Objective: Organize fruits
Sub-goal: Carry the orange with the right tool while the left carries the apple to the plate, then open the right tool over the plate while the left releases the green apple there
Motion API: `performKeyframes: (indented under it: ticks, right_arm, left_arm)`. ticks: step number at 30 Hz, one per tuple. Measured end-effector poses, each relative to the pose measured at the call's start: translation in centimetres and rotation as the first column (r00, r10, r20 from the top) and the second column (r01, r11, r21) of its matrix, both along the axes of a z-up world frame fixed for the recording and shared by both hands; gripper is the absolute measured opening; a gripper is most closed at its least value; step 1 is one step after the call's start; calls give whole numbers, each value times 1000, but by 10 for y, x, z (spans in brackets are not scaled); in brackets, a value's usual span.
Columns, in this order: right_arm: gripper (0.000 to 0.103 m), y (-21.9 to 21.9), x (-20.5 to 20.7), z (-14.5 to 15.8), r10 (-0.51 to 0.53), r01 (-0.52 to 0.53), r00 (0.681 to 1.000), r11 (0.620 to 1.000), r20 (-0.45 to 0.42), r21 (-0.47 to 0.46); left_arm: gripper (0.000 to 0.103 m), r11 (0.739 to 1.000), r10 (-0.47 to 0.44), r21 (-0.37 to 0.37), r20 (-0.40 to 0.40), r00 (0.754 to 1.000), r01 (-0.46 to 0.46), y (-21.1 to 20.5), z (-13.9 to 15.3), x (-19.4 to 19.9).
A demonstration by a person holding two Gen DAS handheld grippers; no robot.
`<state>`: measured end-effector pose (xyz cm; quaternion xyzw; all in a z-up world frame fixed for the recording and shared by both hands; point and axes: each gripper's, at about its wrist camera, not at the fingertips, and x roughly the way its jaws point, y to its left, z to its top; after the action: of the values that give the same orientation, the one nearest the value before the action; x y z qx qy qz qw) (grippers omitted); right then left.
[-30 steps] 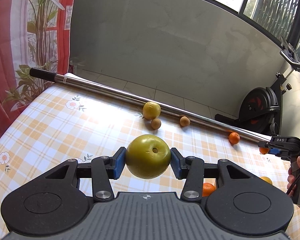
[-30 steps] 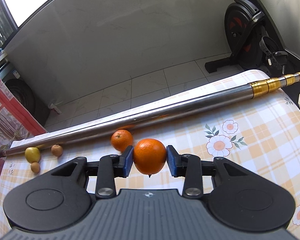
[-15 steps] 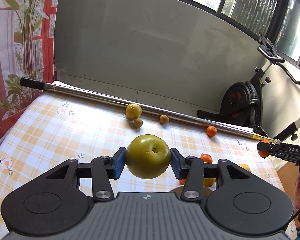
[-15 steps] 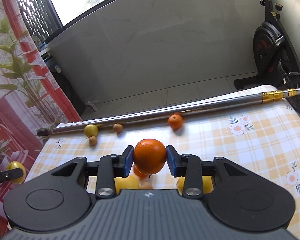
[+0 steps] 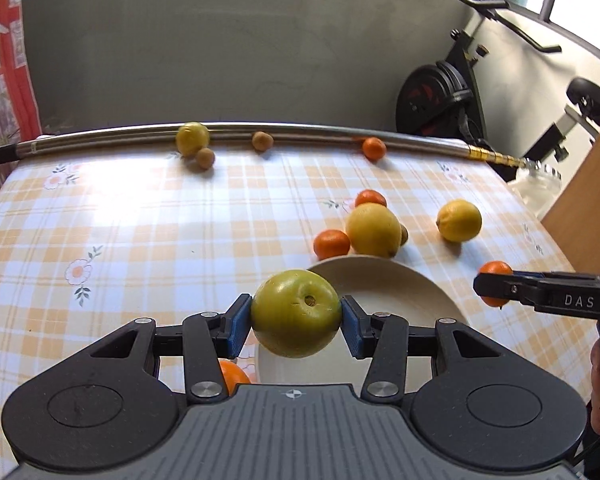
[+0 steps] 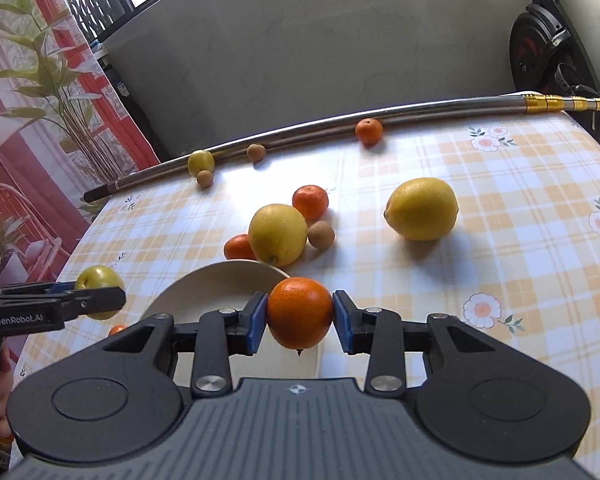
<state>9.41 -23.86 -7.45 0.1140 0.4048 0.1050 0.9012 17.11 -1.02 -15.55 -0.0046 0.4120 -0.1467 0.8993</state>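
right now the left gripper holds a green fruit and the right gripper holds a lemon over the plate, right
Not quite. The right gripper holds an orange, not a lemon; the right wrist view shows it. The left gripper does hold the green fruit, near the plate.

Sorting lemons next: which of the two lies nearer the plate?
The yellow lemon beside the cream plate's rim; the other lemon lies apart, farther right.

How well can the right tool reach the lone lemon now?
Probably not yet. The right tool is shut on an orange, so it must release that first. Otherwise the tablecloth before the lone lemon looks free.
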Motion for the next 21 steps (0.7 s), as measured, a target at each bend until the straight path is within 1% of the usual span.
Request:
performKeyframes:
  ticks: [2, 6, 9, 12, 21]
  right_arm:
    - [38, 6, -3, -4, 13, -13, 1000, 1000, 1, -15]
    - [38, 20, -7, -15, 52, -53, 998, 998, -16, -34]
    - [38, 27, -8, -23, 69, -70, 997, 996, -28, -46]
    - [38, 32, -9, -28, 79, -80, 996, 996, -37, -50]
    - [38, 42, -6, -35, 95, -99, 994, 990, -49, -97]
  left_arm:
    - [50, 999, -39, 24, -2, 999, 39, -6, -8, 1]
    - [50, 996, -88, 28, -27, 996, 88, -12, -23, 4]
    - [50, 990, -126, 55, -40, 991, 128, -18, -34, 4]
    - [50, 986, -142, 81, -52, 988, 146, -22, -42, 6]
    - [50, 983, -150, 93, -80, 985, 158, -22, -52, 10]
